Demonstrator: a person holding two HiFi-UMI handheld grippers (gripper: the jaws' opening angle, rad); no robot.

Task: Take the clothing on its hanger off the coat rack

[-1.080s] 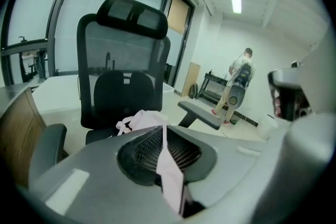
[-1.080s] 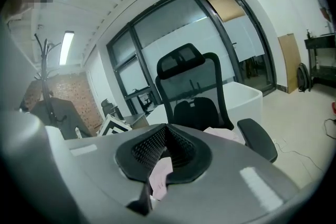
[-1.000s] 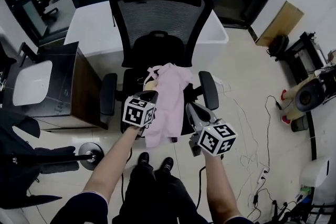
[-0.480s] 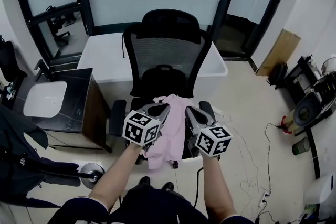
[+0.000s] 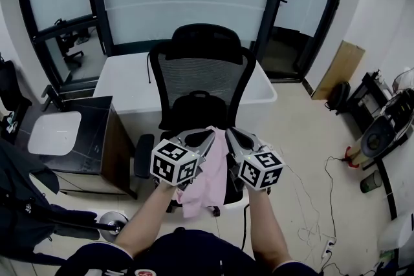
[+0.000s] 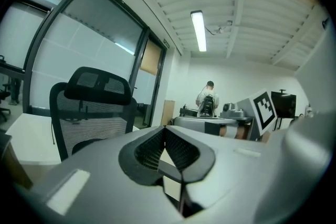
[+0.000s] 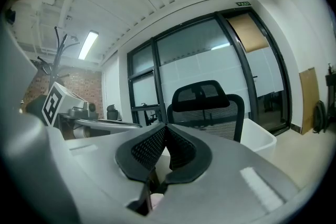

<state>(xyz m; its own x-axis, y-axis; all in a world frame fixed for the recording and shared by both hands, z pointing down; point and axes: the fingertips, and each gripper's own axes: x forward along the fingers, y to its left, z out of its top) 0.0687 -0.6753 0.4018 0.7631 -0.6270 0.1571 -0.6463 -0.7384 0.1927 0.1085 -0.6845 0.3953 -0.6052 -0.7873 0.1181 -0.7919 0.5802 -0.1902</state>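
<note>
both grippers have come up and away from the seat of the office chair (image 5: 202,74) over the last second. the left gripper (image 5: 208,135) had its tips down at the collar end of the pink garment (image 5: 206,185); now it is lifted clear. its jaws are pressed together with nothing between them, as its own view shows. the right gripper (image 5: 231,134) has risen beside it, jaws likewise closed tip to tip on nothing. only a sliver of pink shows far below through the gap behind the pads.

the garment has not come up with them. it lies beneath and between the two sets of jaws, draped over the chair seat with its lower part hanging off the front edge. the hanger cannot be made out at this moment.

the coat rack (image 5: 111,224) stands well off to the left of the left gripper, a dark coat (image 5: 19,203) on it and no pink garment. judged from that, the clothing is already off the rack and parked on the chair, and the lift of both closed grippers looks like a withdrawal after the set-down, so little of the task seems left.
</note>
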